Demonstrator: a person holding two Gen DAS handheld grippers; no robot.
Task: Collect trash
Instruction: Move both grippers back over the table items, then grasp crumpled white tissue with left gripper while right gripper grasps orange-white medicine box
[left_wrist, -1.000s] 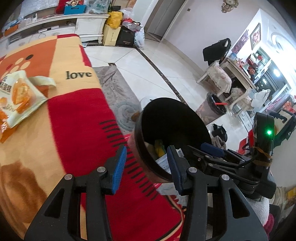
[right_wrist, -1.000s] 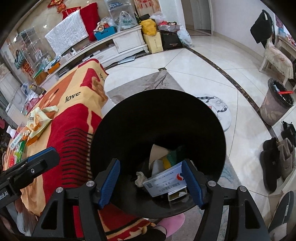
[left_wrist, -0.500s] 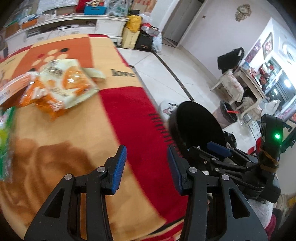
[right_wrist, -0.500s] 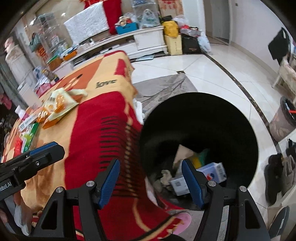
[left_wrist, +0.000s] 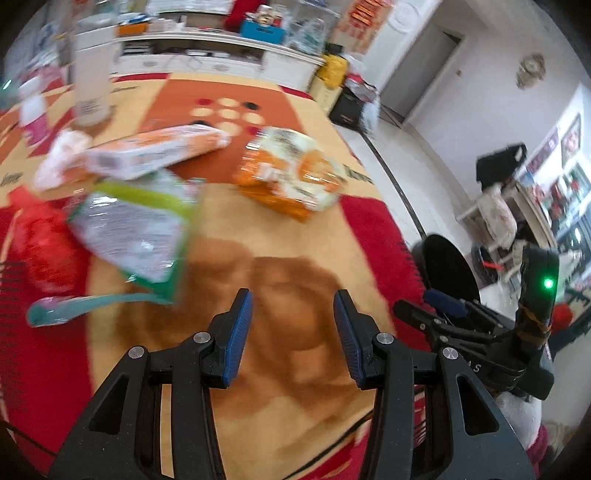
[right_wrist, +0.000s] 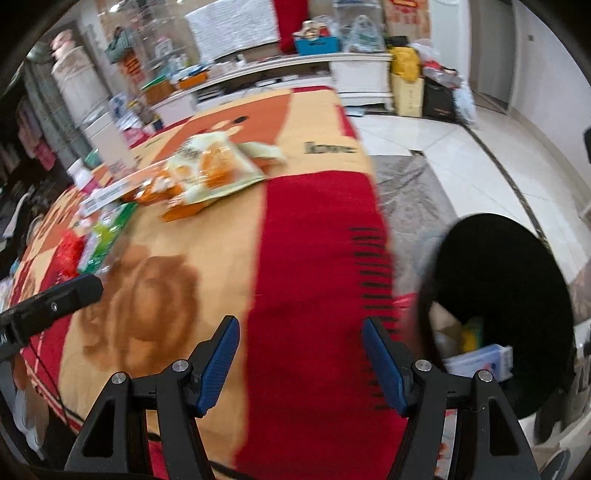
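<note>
Snack wrappers lie on a table under a red and tan blanket (left_wrist: 288, 280). An orange and white packet (left_wrist: 291, 173) (right_wrist: 207, 170) sits farthest right, a long orange pack (left_wrist: 155, 151) behind it, a green and silver bag (left_wrist: 136, 221) (right_wrist: 107, 232) to the left, plus a red wrapper (left_wrist: 40, 240) and a teal stick (left_wrist: 85, 302). My left gripper (left_wrist: 291, 325) is open and empty over bare blanket. My right gripper (right_wrist: 301, 354) is open and empty above the red stripe. A black trash bin (right_wrist: 509, 295) (left_wrist: 447, 266) holding packaging stands beside the table's right edge.
A tall white bottle (left_wrist: 92, 74) and a small pink-labelled bottle (left_wrist: 33, 107) stand at the table's far left. A white cabinet (right_wrist: 354, 74) with bags lines the back wall. Tiled floor (right_wrist: 461, 155) and a grey rug (right_wrist: 410, 192) lie to the right.
Both grippers have swung left, away from above the bin and over the blanket. The bin has slid to the right edge of both views, and the wrappers have come into view.
</note>
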